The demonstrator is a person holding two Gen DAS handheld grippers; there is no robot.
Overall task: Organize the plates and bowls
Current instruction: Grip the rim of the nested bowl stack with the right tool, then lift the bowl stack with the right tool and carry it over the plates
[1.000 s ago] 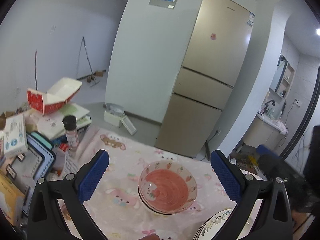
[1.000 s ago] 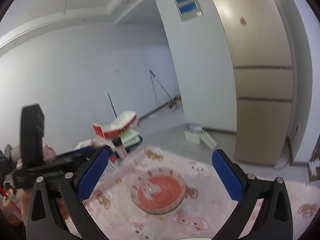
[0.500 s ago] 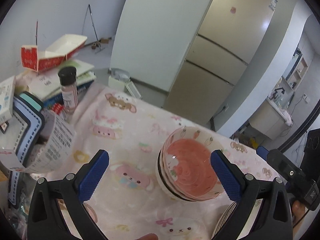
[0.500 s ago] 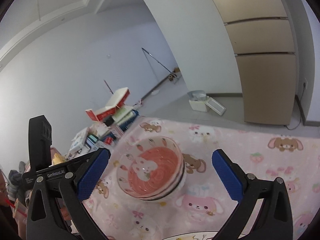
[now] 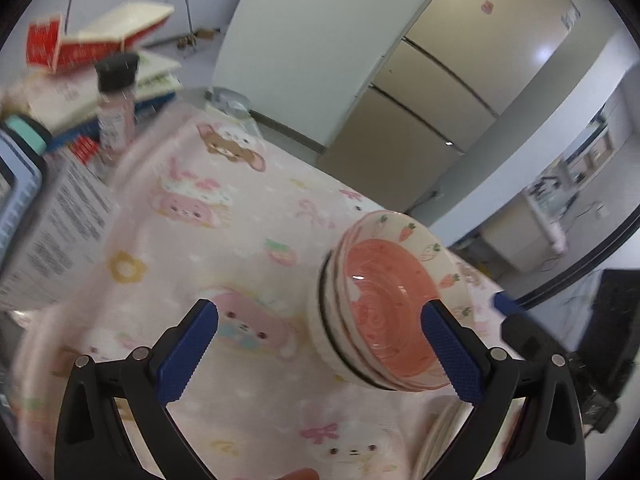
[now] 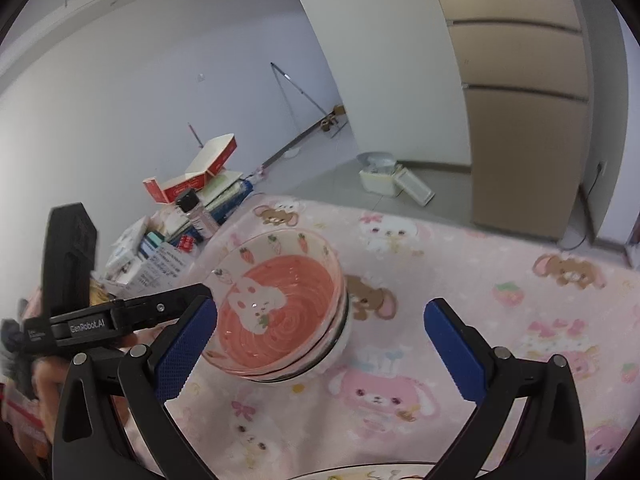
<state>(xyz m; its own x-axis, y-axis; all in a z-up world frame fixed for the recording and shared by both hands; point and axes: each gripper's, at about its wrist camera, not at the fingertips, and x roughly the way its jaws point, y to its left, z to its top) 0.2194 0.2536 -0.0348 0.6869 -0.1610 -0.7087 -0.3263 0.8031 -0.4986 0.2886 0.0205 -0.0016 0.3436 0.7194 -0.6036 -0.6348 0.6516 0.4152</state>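
Hovering: right gripper [image 6: 320, 336] fingers wide, empty | bowl stack [image 6: 280, 312] nearer its left finger | left gripper [image 5: 318, 344] likewise wide, empty

The stack of bowls [image 6: 280, 312] is coloured coral-pink inside with a swirl pattern, a white rabbit is printed at the bottom, and the cream rim is dotted with orange carrots and strawberries; dark lines are seen between the stacked rims. The tablecloth [image 6: 500, 280] is pale pink and is printed with brown bears, pink and white rabbits, strawberries and bows. Blue textured pads on black frames are shown on the left gripper [image 5: 320, 352] and the right gripper [image 6: 320, 348]. At the far left, a red-and-white carton [image 6: 200, 176] and a black-capped pink bottle [image 5: 114, 108] are seen. The fridge [image 5: 448, 92] is beige.
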